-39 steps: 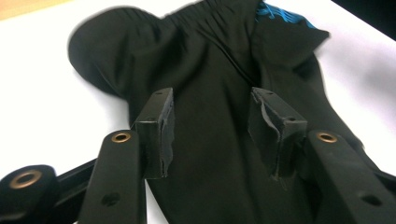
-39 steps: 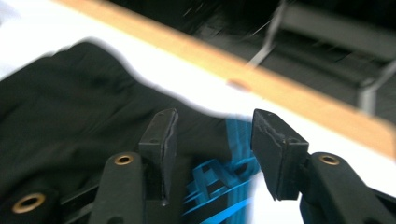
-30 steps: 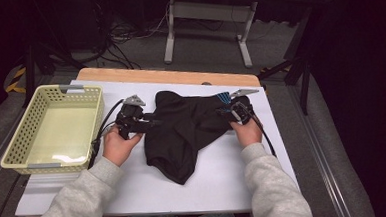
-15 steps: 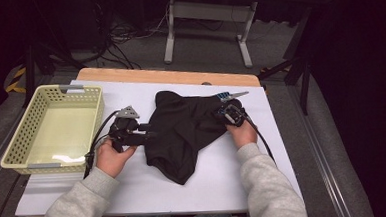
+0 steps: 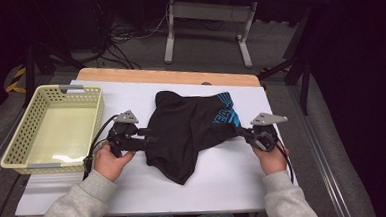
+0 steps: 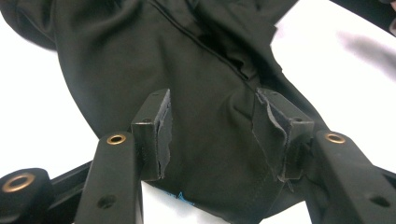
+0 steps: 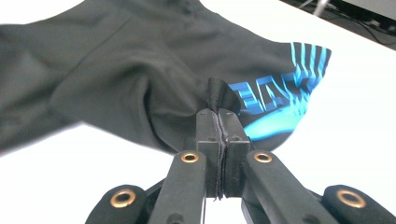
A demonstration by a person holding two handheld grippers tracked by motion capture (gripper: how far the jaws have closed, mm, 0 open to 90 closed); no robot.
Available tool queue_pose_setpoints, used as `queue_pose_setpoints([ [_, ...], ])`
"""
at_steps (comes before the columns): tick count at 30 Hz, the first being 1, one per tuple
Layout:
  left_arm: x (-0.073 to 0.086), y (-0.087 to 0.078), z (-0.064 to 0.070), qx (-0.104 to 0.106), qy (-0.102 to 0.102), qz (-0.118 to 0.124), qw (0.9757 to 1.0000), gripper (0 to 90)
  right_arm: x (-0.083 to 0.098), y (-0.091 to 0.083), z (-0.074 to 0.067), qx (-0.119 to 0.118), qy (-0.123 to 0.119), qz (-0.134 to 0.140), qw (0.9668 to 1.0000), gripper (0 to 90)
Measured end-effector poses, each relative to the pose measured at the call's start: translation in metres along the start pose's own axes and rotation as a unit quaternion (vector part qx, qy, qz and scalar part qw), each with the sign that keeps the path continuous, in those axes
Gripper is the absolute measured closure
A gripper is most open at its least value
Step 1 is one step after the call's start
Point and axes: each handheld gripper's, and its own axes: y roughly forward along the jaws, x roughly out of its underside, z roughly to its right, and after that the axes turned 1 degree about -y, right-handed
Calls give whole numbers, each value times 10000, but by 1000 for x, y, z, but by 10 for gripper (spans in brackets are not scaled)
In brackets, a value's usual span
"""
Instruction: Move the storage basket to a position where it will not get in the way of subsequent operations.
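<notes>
Black garment (image 5: 192, 131) lies spread mid-tabletop (image 5: 235, 181), its long axis running between the hands. Right claw (image 7: 218, 122), pressed together, pinches its right edge; left claw (image 6: 212, 135), jaws spread, straddles the left edge ungripped.

Your garment (image 5: 187, 134) is black with a blue striped print, perhaps lettering; the basket (image 5: 13, 153) is pale yellow, the tabletop (image 5: 225, 182) white, your sleeves (image 5: 71, 210) grey.
</notes>
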Motion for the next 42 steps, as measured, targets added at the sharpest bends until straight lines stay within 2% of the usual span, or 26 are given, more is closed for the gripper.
queue_pose_setpoints([
  [6, 4, 5, -2, 86, -53, -112, 9999, 476, 54, -25, 9, 93, 388, -240, 9989, 899],
  [9, 4, 8, -1, 160, -67, -176, 9997, 470, 68, -36, 9, 116, 464, -318, 9983, 899],
  [11, 4, 9, 0, 158, 12, -174, 9997, 468, 72, -42, 8, 151, 437, -383, 9982, 896],
  [13, 5, 9, 2, 223, -28, -197, 9996, 463, 74, -43, 8, 136, 441, -492, 9977, 873],
  [16, 7, 7, 3, 267, -23, -197, 9994, 455, 68, -45, 8, 265, 504, -358, 9977, 709],
  [18, 9, 5, 3, 281, -30, -207, 9994, 452, 57, -44, 5, 278, 496, -134, 9983, 582],
  [19, 11, 4, 4, 287, -47, -202, 9994, 451, 49, -43, 2, 248, 436, 1, 9987, 553],
  [22, 15, 0, 4, 300, -82, -204, 9993, 444, 26, -29, -7, 27, 217, 264, 9994, 451],
  [23, 15, 0, 4, 300, -82, -204, 9993, 443, 26, -29, -7, 27, 217, 264, 9994, 451],
  [24, 19, -4, 5, 290, -111, -204, 9993, 443, 7, -9, -13, -226, 89, 248, 9994, 401],
  [26, 22, -7, 5, 301, -134, -186, 9993, 441, -3, 7, -18, -400, 16, 204, 9990, 352],
  [29, 26, -12, 5, 309, -167, -184, 9992, 440, -15, 29, -22, -437, -66, 165, 9989, 292],
  [33, 33, -17, 8, 352, -171, -243, 9989, 441, -26, 51, -19, -682, 180, 287, 9971, 286],
  [36, 39, -18, 11, 404, -167, -322, 9985, 439, -29, 65, -15, -834, 349, 199, 9957, 301],
  [40, 47, -15, 14, 463, -198, -481, 9976, 433, -30, 80, -15, -828, 275, -39, 9962, 346],
  [41, 49, -14, 15, 469, -207, -517, 9973, 431, -30, 83, -15, -844, 269, -79, 9960, 370],
  [42, 50, -13, 16, 477, -188, -539, 9972, 430, -30, 85, -15, -850, 237, -140, 9960, 432],
])
